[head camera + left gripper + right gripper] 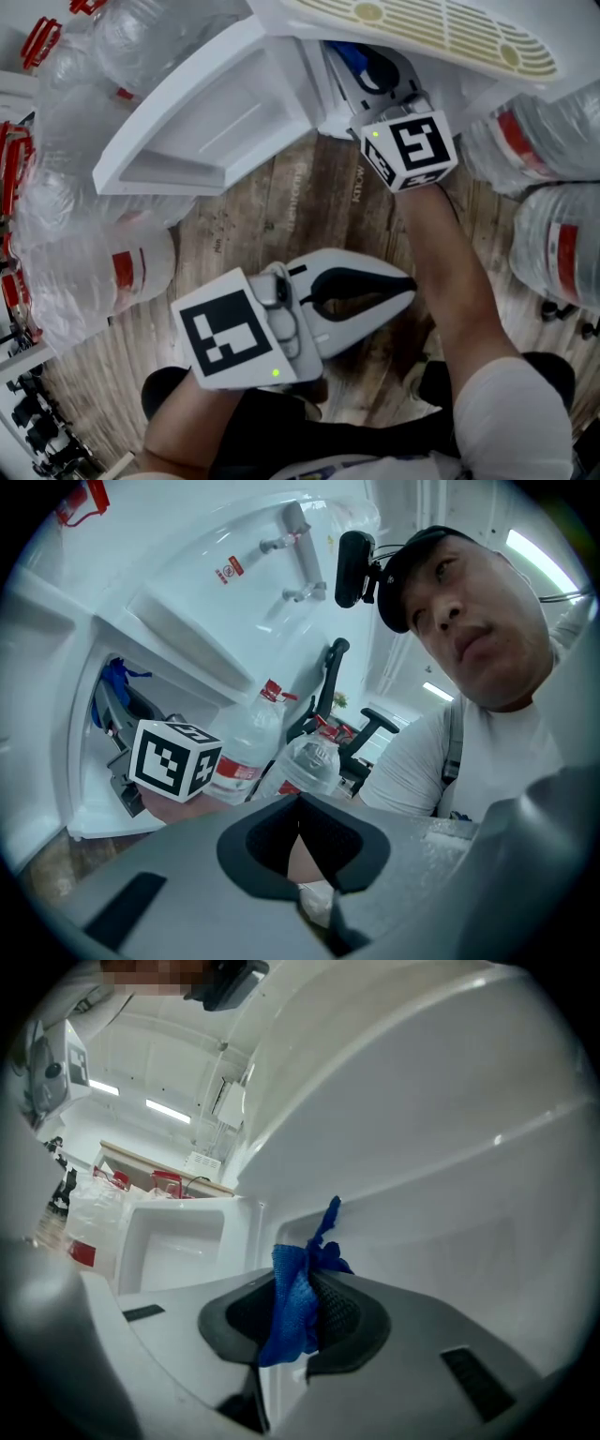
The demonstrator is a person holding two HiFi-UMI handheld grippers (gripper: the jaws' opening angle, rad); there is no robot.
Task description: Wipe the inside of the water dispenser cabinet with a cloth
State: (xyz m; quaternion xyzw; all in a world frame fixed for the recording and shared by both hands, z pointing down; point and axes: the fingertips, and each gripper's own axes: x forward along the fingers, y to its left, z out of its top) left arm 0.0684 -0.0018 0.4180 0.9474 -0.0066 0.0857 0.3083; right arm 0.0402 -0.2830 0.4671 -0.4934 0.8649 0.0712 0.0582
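Note:
The white water dispenser's lower cabinet (328, 94) stands with its door (211, 122) swung out to the left. My right gripper (380, 80) reaches into the cabinet, its marker cube just outside the opening. It is shut on a blue cloth (295, 1302), which hangs between the jaws close to the white inner wall (450, 1213). A bit of the cloth (352, 54) shows inside the opening. My left gripper (405, 289) is held low over the floor, away from the cabinet, shut with nothing in it. From the left gripper view (314, 892) the cabinet (89, 780) lies at the left.
Large clear water bottles crowd the left (84, 234) and the right (553, 253) of the dispenser. A slotted drip grille (441, 33) juts out above the opening. Wooden floor (281, 211) lies between door and knees. Office chairs (375, 728) stand behind.

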